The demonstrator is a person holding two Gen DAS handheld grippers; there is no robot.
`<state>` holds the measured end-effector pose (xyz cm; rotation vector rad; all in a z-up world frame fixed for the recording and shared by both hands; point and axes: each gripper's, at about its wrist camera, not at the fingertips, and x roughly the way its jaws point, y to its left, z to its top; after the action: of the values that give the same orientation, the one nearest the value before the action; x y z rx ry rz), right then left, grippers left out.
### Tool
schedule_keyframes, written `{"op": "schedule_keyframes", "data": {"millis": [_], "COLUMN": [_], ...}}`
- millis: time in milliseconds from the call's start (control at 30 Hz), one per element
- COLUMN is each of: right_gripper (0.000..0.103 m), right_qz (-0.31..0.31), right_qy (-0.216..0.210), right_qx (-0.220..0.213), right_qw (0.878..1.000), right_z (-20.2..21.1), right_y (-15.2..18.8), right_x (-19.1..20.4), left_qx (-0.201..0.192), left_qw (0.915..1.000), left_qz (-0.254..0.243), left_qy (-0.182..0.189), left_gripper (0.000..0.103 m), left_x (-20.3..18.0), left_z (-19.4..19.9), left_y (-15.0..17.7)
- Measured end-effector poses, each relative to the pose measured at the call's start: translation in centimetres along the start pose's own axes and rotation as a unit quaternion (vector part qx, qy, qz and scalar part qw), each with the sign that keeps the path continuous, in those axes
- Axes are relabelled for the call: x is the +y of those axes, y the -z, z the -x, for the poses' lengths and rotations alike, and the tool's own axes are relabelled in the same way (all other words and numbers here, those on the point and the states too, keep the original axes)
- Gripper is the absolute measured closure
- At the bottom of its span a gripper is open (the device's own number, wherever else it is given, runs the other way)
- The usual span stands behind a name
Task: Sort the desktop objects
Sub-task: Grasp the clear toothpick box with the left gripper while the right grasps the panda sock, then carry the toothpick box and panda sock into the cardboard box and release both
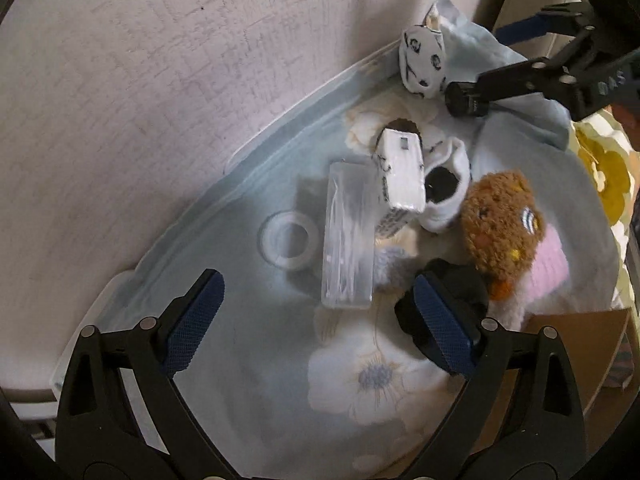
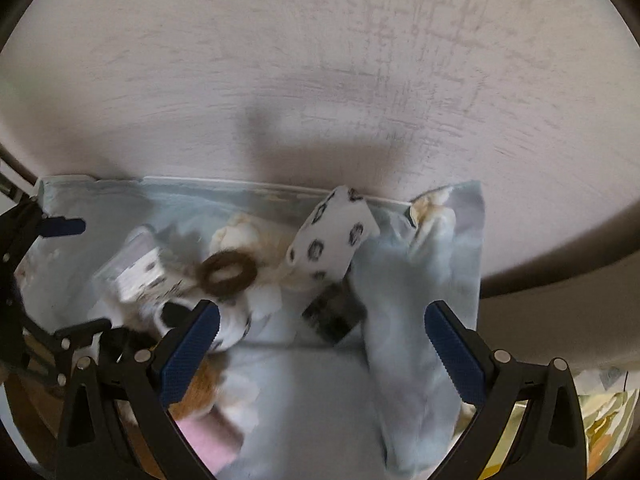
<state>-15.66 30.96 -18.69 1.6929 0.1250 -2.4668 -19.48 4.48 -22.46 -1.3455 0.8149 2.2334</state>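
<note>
Clear plastic case [image 1: 347,236] lies flat at centre on the pale blue cloth. Tape ring [image 1: 289,242] lies at its 9 o'clock. White printed box [image 1: 401,168] leans at 1 o'clock. Brown plush toy [image 1: 500,228] lies at 3 o'clock.

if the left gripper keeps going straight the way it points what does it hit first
Probably the clear plastic box, which lies between the open left gripper fingers' line ahead; the tape ring sits just left. Depth is hard to judge.

Both tools point steeply downward. The left tool [image 1: 316,320] has its blue-padded fingers [image 1: 196,320] spread wide, with nothing pressed between them. The right tool [image 2: 320,348] likewise stands with its fingers [image 2: 456,356] wide apart, gripping nothing.
</note>
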Motion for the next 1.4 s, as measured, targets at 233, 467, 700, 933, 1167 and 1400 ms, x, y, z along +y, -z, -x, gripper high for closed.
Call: {"op": "schedule_keyframes", "data": {"millis": [233, 467, 700, 933, 1167, 1400], "right_gripper": [0.004, 0.039, 0.071, 0.076, 0.076, 0.076], "right_qz": [-0.021, -0.050, -0.071, -0.068, -0.067, -0.041], "right_qy": [-0.003, -0.017, -0.059, -0.064, -0.068, -0.063], "right_qx": [0.001, 0.009, 0.011, 0.009, -0.006, -0.014], "right_qw": [1.000, 0.999, 0.996, 0.996, 0.995, 0.997], "right_z": [-2.1, -4.1, -4.8, -3.4, -0.3, 4.2], "right_y": [-1.1, -1.8, -2.0, -1.6, -0.7, -0.1], "right_x": [-0.9, -1.8, -1.9, -2.1, -1.2, 0.7], "left_qx": [0.004, 0.033, 0.037, 0.035, 0.034, 0.017], "left_qw": [0.9997, 0.9990, 0.9975, 0.9965, 0.9952, 0.9947], "left_qz": [0.016, 0.031, 0.059, 0.075, 0.092, 0.100], "left_qy": [-0.017, -0.001, 0.008, 0.009, -0.004, -0.016], "left_gripper": [0.011, 0.064, 0.079, 0.080, 0.080, 0.080], "left_x": [-0.6, -0.9, -1.1, -1.2, -1.4, -1.2], "left_z": [-1.1, -2.7, -2.8, -2.1, -0.1, 3.9], "left_y": [-1.0, -1.2, -0.9, -1.0, -0.9, -1.5]}}
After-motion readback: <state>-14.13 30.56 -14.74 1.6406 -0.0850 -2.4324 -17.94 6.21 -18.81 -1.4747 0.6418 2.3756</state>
